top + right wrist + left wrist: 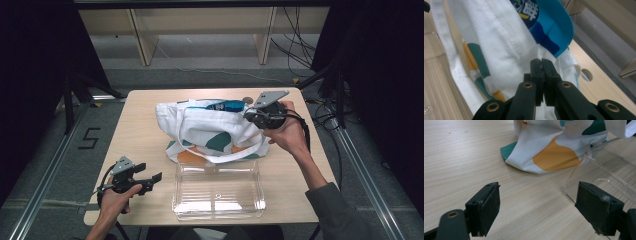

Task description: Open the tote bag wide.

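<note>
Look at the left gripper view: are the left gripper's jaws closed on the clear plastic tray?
No. The left gripper stands wide open over bare table, with the clear plastic tray beside it, ungripped.

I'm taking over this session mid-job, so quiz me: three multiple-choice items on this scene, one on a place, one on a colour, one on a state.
1. Where does the clear plastic tray lie?
A. on the bag
B. on the table's near side, in front of the bag
C. on the floor

2. What colour is the packet that sticks out of the tote bag?
A. blue
B. red
C. yellow

3. How do the left gripper's jaws stand?
A. shut on the bag's strap
B. shut on nothing
C. open with nothing between them

Key: 1 B, the high view shows the tray between the bag and the near table edge. 2 A, the right gripper view shows a blue packet at the bag's mouth. 3 C, bare table shows between the pads.
</note>
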